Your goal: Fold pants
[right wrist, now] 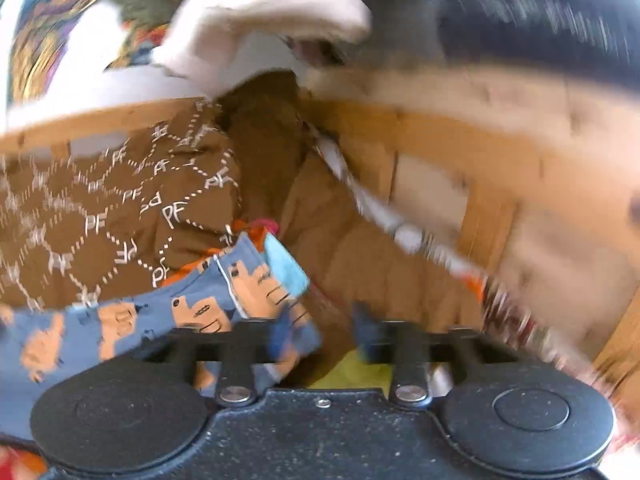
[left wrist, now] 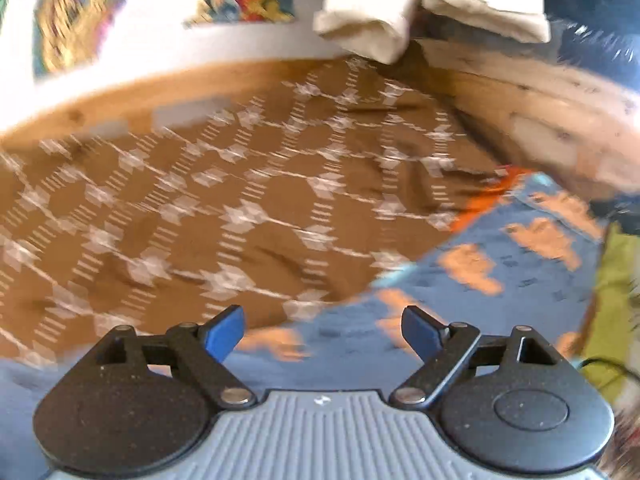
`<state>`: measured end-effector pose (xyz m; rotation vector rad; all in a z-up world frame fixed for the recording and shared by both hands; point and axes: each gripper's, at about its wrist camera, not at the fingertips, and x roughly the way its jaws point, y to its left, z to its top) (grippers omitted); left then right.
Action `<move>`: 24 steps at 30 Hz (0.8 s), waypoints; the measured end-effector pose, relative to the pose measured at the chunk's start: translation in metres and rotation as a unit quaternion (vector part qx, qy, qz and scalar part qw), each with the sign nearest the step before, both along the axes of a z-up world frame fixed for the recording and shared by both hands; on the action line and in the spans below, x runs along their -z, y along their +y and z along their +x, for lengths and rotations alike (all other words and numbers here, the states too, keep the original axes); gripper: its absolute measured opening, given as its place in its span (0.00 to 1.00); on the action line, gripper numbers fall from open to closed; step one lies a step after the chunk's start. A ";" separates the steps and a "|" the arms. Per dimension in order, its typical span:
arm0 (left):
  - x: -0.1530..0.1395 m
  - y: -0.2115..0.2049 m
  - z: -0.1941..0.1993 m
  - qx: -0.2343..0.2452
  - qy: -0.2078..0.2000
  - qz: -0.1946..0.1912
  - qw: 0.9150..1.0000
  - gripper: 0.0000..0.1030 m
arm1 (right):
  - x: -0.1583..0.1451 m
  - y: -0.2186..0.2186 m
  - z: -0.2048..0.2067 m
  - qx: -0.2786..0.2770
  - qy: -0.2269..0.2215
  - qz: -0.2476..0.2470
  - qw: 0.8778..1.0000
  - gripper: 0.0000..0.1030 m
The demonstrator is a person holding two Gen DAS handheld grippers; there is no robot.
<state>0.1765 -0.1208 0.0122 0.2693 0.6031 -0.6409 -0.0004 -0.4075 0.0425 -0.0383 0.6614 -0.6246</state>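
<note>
Beneath both sets of fingers, the blue pants (left wrist: 500, 264) with orange hand prints are lying on a brown bedspread (left wrist: 224, 184) patterned in white. The left gripper (left wrist: 323, 330) is standing wide apart with nothing between its blue pads, the pants spreading under them and off to their right. The right gripper (right wrist: 320, 336) is blurred but is also showing a gap with nothing pinched; a pants corner with a light blue patch (right wrist: 286, 268) is lying just ahead of its left finger. Beyond the fingers, the bedspread is running flat and open to a wooden bed frame (left wrist: 532, 100), which is closing in the far and right sides. A folded beige cloth (left wrist: 372, 20) is resting past that frame.
</note>
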 end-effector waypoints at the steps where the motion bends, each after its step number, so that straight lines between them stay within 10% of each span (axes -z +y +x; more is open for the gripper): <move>1: -0.006 0.010 0.006 -0.011 -0.012 0.018 1.000 0.87 | -0.002 0.011 0.001 -0.015 -0.004 -0.032 0.999 0.87; 5: -0.023 0.050 0.058 -0.061 -0.002 0.060 0.996 0.88 | -0.004 0.044 0.027 -0.121 0.010 -0.086 0.989 0.87; 11: -0.017 0.075 0.148 -0.038 0.175 0.052 0.982 0.70 | 0.015 0.073 0.099 -0.289 0.007 0.132 0.948 0.82; 16: -0.004 0.061 0.174 0.022 0.261 0.100 0.960 0.57 | 0.035 0.094 0.127 -0.339 0.039 0.215 0.915 0.77; 24: 0.010 0.027 0.168 0.105 0.263 0.240 0.929 0.47 | 0.061 0.115 0.105 -0.361 0.079 0.217 0.903 0.81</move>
